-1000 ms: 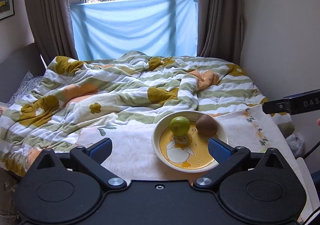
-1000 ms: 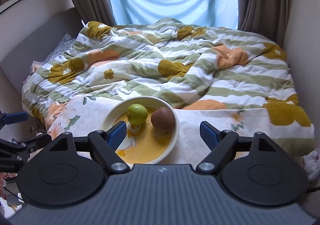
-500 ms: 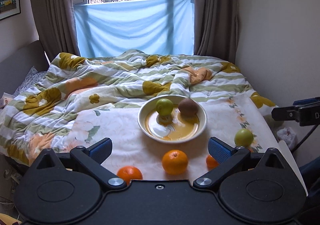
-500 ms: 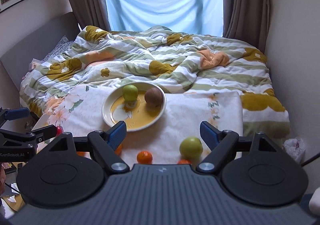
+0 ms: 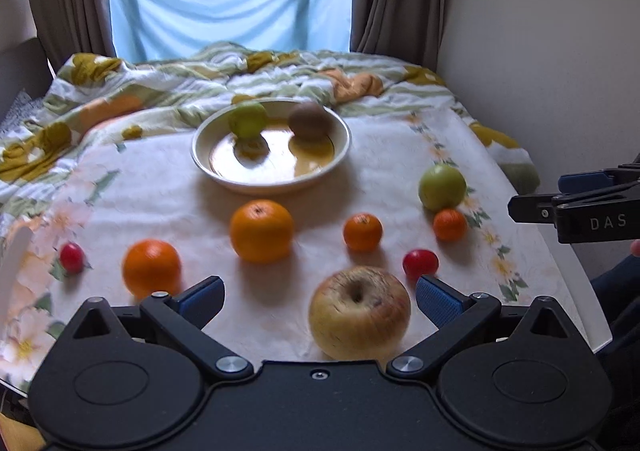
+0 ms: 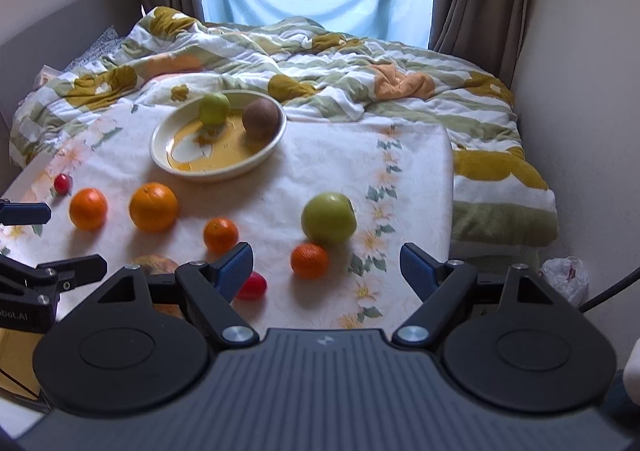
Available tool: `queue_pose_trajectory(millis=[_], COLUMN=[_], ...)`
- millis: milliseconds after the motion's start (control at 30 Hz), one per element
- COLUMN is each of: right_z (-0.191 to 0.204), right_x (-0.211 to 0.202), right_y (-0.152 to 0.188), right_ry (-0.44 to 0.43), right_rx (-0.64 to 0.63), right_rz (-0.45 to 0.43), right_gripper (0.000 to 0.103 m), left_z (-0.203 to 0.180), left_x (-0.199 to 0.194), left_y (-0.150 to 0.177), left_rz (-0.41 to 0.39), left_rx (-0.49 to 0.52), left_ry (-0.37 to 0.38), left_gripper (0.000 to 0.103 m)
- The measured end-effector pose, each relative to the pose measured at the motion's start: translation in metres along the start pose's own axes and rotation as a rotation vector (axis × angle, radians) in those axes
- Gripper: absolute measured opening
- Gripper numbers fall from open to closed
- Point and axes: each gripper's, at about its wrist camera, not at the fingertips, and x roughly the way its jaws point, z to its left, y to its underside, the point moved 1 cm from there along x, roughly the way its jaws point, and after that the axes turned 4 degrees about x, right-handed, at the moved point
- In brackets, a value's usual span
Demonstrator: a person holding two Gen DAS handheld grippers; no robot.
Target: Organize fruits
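Note:
A cream bowl (image 5: pixel 224 175) (image 6: pixel 160 155) holds a small green apple (image 5: pixel 247 119) (image 6: pixel 214 108) and a brown kiwi (image 5: pixel 310 121) (image 6: pixel 261 118). Loose on the floral cloth lie a yellow-red apple (image 5: pixel 360 318), a big orange (image 5: pixel 262 231) (image 6: pixel 153 207), more oranges (image 5: pixel 151 267) (image 6: pixel 88 208), small tangerines (image 5: pixel 363 232) (image 6: pixel 309 260), a large green apple (image 5: pixel 442 187) (image 6: pixel 329 217) and red tomatoes (image 5: pixel 420 261) (image 6: pixel 251 286). My left gripper (image 5: pixel 318 301) is open, with the yellow-red apple between its fingers. My right gripper (image 6: pixel 327 265) is open above the tangerine and green apple.
The fruit lies on a table under a white floral cloth (image 5: pixel 400 155) (image 6: pixel 340 163). Behind it is a bed with a rumpled striped duvet (image 6: pixel 320 59). A wall (image 5: pixel 540 51) runs along the right; a plastic bag (image 6: pixel 564 279) lies on the floor.
Both grippers have pulled back and tilted down. The loose fruit in front of the bowl has come into view, and the yellow-red apple now sits between my left fingers.

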Motion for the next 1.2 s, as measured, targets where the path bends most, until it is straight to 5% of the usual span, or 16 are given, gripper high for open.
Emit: queue_pose_trajectory(millis=[300, 467, 733, 1200], right_z=[-0.016, -0.02, -0.014, -0.003], right_x=[0.042, 0.058, 0.085, 0.116], right_y=[0.021, 0.026, 0.027, 0.016], right_ry=[-0.002, -0.021, -0.055, -0.099], right_rx=[0.002, 0.037, 0.054, 0.03], right_rz=[0.053, 0.082, 0.113, 0.119], right_gripper=[0.096, 0.095, 0.092, 0.052], left_z=[-0.012, -0.015, -0.015, -0.015], left_x=[0.045, 0.057, 0.056, 0.058], left_y=[0.011, 0.014, 0.016, 0.016], left_rz=[0.071, 0.099, 0.093, 0.085], left_rx=[-0.004, 0.005, 0.026, 0.03], left_ry=[0.055, 0.086, 0.091, 0.098], left_gripper=[0.101, 0.079, 0.079, 0.079])
